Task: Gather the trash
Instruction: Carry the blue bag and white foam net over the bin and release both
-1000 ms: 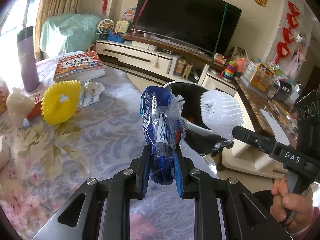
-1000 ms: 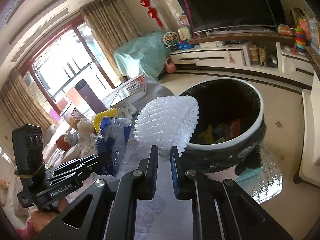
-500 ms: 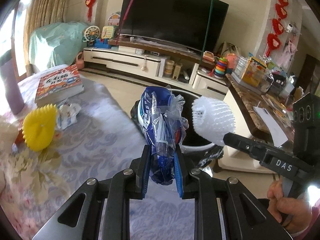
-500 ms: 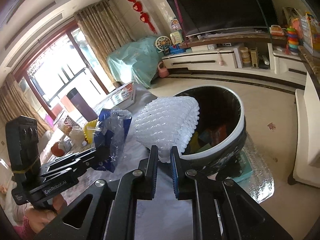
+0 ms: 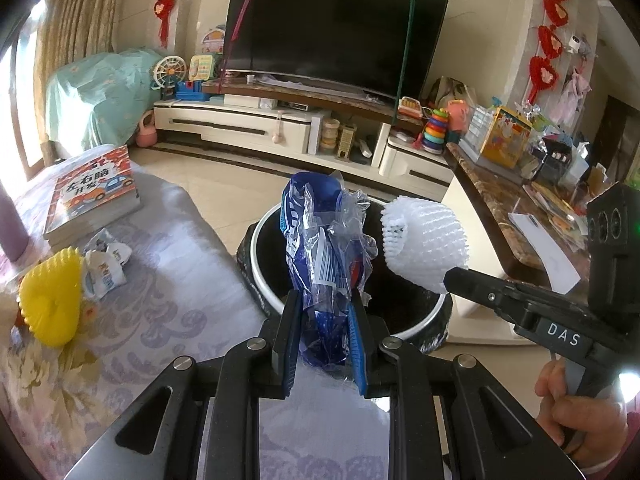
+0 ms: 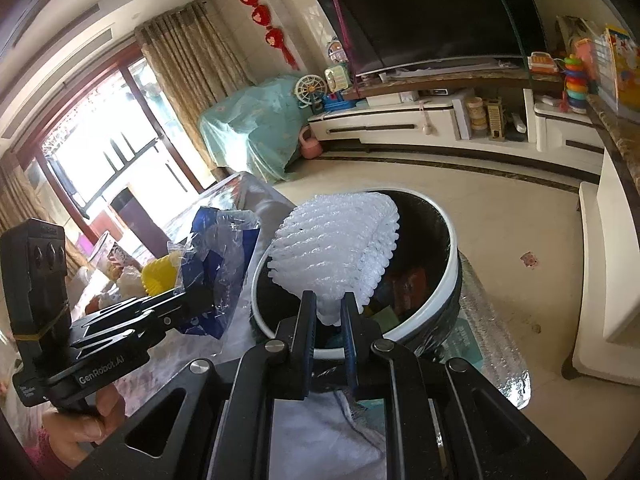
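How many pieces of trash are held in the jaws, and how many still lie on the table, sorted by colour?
Held, blue and clear plastic wrapper: 1
Held, white foam net: 1
On table, yellow foam net: 1
On table, white crumpled wrapper: 1
Total: 4

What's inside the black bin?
The black bin holds some colourful trash, red and yellow-green bits. The white foam net in the right tool covers the rest.
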A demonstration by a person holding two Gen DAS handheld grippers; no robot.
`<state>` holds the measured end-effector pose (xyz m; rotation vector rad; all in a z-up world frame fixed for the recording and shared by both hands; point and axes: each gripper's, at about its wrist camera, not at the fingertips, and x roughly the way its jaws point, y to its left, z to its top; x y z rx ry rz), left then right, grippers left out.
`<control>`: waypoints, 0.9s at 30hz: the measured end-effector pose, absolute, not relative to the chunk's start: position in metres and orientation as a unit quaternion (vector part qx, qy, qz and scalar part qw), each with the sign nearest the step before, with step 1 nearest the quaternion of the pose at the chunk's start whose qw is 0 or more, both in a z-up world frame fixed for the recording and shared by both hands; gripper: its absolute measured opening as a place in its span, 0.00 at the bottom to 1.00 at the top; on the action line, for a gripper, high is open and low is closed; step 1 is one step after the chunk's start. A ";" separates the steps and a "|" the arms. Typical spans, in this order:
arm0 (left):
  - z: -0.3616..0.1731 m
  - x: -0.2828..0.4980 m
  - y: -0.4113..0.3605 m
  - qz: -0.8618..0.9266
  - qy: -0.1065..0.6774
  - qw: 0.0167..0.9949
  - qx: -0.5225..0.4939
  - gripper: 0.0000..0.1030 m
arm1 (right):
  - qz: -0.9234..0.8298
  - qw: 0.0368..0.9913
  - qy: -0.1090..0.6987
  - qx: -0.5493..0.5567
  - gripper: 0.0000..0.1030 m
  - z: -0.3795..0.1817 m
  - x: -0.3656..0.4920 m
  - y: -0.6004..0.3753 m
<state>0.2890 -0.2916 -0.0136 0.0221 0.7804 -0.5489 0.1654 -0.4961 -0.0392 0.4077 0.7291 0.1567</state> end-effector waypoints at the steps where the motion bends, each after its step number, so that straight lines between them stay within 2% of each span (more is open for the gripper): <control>1: -0.015 0.291 -0.292 -0.264 0.377 0.888 0.011 0.20 | 0.074 0.911 0.355 0.197 0.12 -0.040 0.167 -0.497; 27: -0.036 0.345 -0.332 -0.256 0.406 0.877 0.018 0.21 | 0.065 0.904 0.375 0.196 0.12 -0.053 0.199 -0.510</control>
